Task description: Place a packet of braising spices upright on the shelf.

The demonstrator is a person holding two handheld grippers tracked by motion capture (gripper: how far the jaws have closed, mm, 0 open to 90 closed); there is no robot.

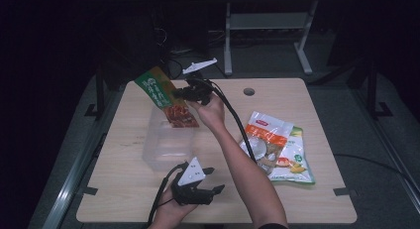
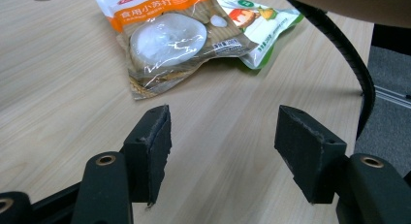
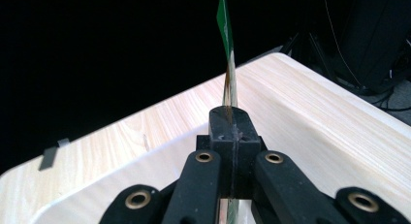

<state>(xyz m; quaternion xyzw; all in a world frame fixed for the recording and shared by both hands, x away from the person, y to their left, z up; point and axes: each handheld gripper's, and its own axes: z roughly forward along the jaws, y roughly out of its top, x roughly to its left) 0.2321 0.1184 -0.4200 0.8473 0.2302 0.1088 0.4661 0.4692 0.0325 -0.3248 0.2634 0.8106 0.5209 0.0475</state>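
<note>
Right gripper (image 1: pixel 185 93) pinches the green packet (image 1: pixel 166 96) by one edge above the clear bin (image 1: pixel 167 143), left gripper (image 1: pixel 210 179) idles, jaws apart, just beside the bin; the floppy packet could snag the rim and miss.

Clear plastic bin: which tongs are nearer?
Right. The right tongs hang over the clear plastic bin's far rim, holding a snack packet; the left tongs sit beside its near corner.
</note>
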